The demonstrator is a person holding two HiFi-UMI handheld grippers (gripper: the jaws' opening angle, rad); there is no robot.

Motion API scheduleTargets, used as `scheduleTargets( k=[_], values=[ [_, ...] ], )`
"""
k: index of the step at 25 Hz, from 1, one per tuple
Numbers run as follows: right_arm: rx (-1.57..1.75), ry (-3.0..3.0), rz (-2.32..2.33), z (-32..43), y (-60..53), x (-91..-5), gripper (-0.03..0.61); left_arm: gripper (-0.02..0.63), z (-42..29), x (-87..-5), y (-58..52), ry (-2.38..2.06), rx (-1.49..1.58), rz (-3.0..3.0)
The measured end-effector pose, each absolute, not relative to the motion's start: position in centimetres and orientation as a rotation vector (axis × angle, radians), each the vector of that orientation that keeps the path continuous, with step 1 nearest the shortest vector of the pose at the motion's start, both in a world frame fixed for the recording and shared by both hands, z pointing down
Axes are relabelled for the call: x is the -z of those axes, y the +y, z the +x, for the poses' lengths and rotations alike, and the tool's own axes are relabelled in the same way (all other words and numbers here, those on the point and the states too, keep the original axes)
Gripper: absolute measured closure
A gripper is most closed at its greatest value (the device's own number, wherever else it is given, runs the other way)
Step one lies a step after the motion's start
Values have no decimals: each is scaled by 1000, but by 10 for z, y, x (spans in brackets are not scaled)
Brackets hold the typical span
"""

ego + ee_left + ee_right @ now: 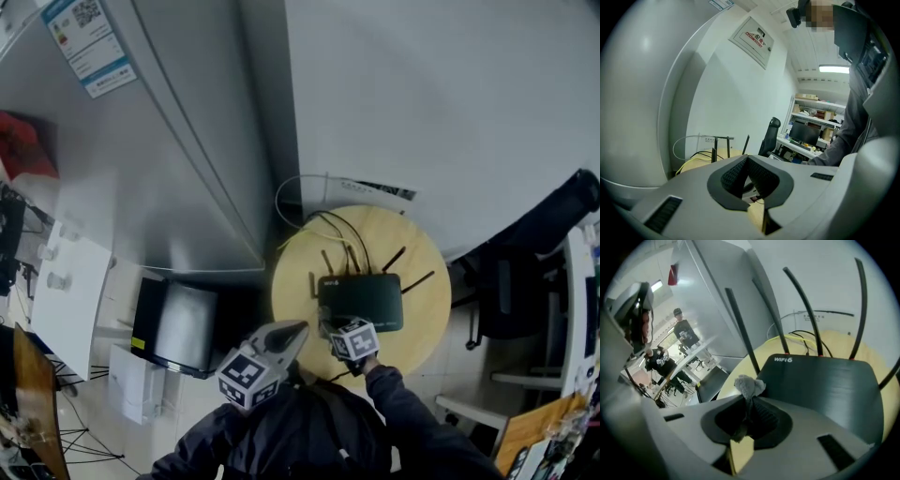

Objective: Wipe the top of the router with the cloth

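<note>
A black router point(361, 300) with several upright antennas lies on a round wooden table point(291, 295). In the right gripper view its dark top point(825, 385) carries the print WIFI 6. My right gripper point(749, 394) is shut on a small grey cloth point(749, 386), whose tuft sticks out at the jaw tips by the router's near left corner. In the head view that gripper point(349, 336) sits at the router's near edge. My left gripper point(286, 336) is shut with nothing in it, off the table's near left edge, and in its own view point(746, 161) it points toward the wall.
Black and yellow cables point(328, 225) run from the router's back to a wall socket. A large grey cabinet point(178, 159) stands left of the table, a black box point(173, 328) below it. An office chair point(511, 291) stands at the right. People sit in the distance point(661, 362).
</note>
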State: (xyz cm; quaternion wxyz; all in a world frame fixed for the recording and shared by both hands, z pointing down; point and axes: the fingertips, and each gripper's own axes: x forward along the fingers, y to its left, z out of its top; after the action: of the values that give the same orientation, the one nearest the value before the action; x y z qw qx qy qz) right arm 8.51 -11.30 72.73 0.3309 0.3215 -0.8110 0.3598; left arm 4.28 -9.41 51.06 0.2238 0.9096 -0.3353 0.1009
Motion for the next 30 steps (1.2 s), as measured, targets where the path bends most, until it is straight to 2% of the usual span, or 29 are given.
scheduleTargets(
  k=[4,13,16,23,30],
  values=[
    [-988,-2106,906,124,-116,-730,509,621,43,-510,-93,-923,-278,2505],
    [-1073,-1968,1180,280,-117,-737,508,620,56,-509,-88,-879,-281,2524],
    [-1097,-1938,1236,310,-115,-738,509,620,59,-508,-86,-871,-284,2525],
    [-1125,-2009,1270,293,-116,-720,508,620,70,-507,-81,-848,-290,2530],
    [-942,-2415,1166,207,-106,-593,508,620,86,-495,-79,-822,-274,2557]
  ],
)
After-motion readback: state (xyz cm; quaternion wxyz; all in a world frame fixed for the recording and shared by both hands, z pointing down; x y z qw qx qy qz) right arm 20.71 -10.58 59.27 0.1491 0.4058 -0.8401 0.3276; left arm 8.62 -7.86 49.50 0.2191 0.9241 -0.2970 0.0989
